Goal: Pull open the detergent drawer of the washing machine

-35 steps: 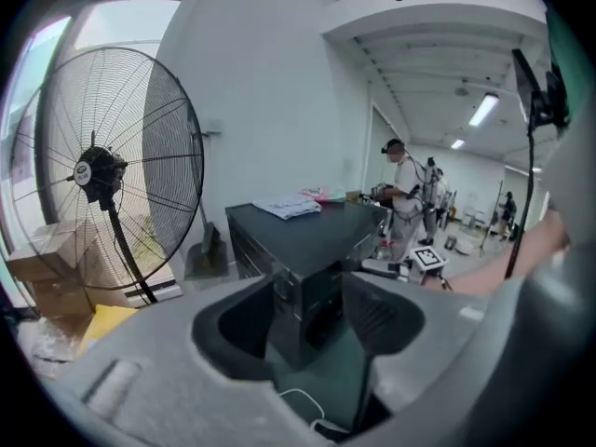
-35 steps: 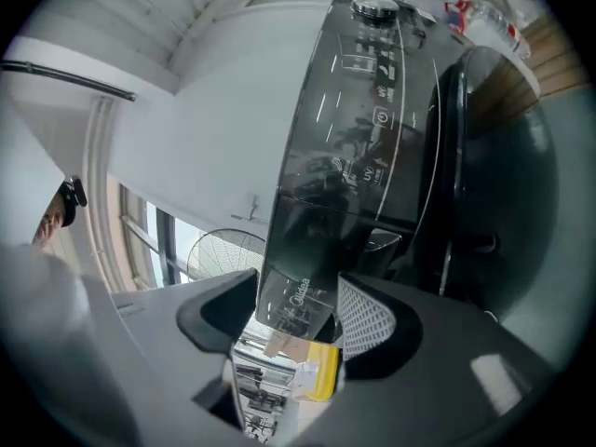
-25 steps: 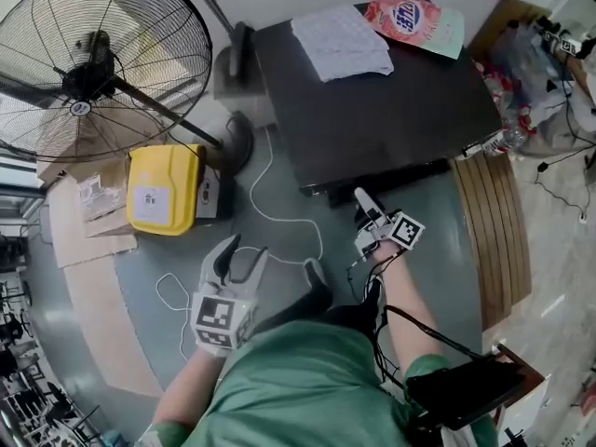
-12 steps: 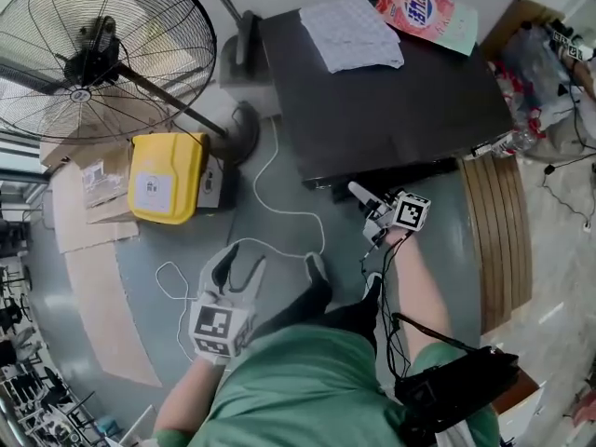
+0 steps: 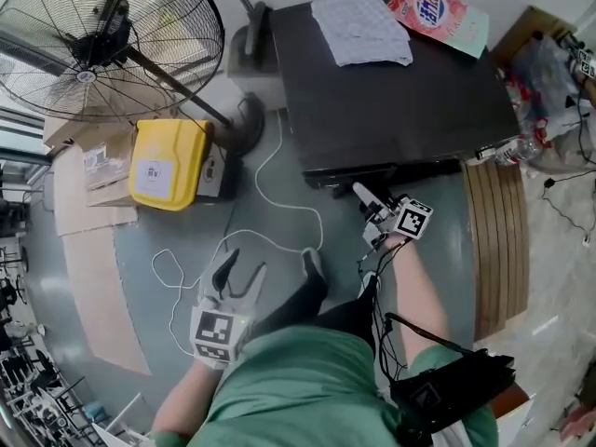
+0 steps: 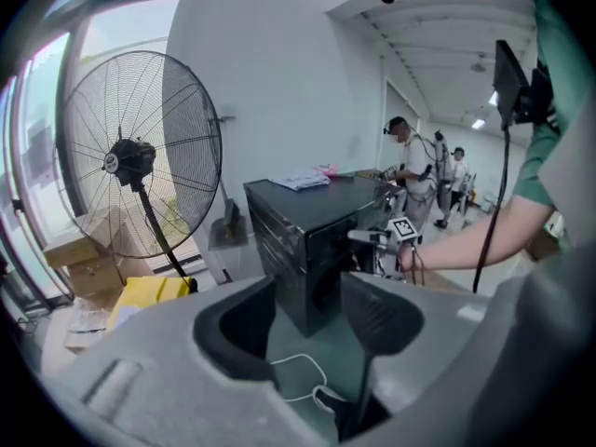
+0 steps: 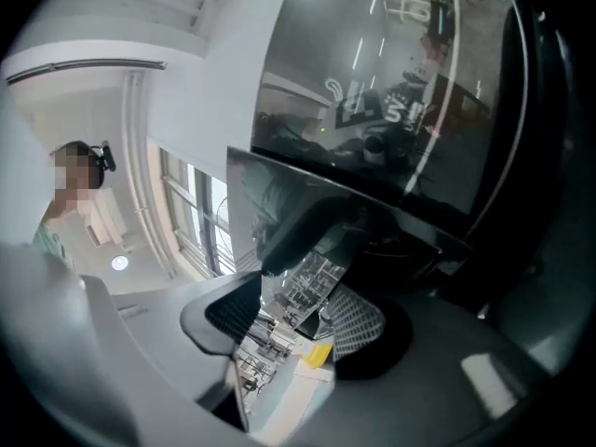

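Observation:
The black washing machine (image 5: 400, 101) stands ahead of me, seen from above in the head view and as a dark box (image 6: 298, 240) in the left gripper view. My right gripper (image 5: 358, 192) reaches its front top edge at the left corner. In the right gripper view its jaws have just been closing, and a glossy strip of the detergent drawer front (image 7: 312, 282) fills the gap of the right gripper (image 7: 298, 310), touching both pads. My left gripper (image 5: 242, 266) hangs low over the floor, open and empty, well away from the machine; the left gripper (image 6: 312, 319) frames only floor and cable.
A big standing fan (image 5: 102, 45) and a yellow case (image 5: 168, 164) sit at the left. A white cable (image 5: 270, 222) loops over the floor. A folded cloth (image 5: 361, 28) and a detergent bag (image 5: 438, 12) lie on the machine. Wooden slats (image 5: 494, 240) lie to the right.
My left gripper has drifted down and nearer to my body. The right gripper has stayed at the machine's front edge and tilted a little.

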Available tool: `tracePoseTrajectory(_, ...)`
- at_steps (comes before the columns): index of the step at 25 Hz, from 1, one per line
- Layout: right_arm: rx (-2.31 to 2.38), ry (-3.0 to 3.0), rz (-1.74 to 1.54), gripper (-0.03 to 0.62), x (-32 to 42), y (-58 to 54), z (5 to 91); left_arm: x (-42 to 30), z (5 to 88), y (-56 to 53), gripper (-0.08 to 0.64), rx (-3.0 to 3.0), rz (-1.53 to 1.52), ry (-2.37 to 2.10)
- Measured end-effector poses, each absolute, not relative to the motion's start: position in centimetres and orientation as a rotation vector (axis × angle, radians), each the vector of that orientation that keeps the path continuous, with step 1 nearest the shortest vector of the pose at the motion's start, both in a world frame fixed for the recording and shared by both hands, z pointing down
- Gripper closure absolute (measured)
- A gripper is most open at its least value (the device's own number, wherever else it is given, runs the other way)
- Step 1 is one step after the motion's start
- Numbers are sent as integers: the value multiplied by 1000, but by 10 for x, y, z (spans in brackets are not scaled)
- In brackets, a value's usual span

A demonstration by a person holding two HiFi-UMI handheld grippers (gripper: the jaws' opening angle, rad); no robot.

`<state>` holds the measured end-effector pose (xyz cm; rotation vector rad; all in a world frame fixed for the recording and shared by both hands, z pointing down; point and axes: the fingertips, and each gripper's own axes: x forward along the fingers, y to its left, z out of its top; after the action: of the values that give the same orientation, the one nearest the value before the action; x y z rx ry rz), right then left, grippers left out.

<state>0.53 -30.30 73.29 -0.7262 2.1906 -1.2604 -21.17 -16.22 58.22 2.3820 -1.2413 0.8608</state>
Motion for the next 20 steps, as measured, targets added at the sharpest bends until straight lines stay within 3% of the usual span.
tracePoseTrajectory(20,-728,2162,-1363,359,20,-153,740,-146,574,-124,350,2427,790,-1143)
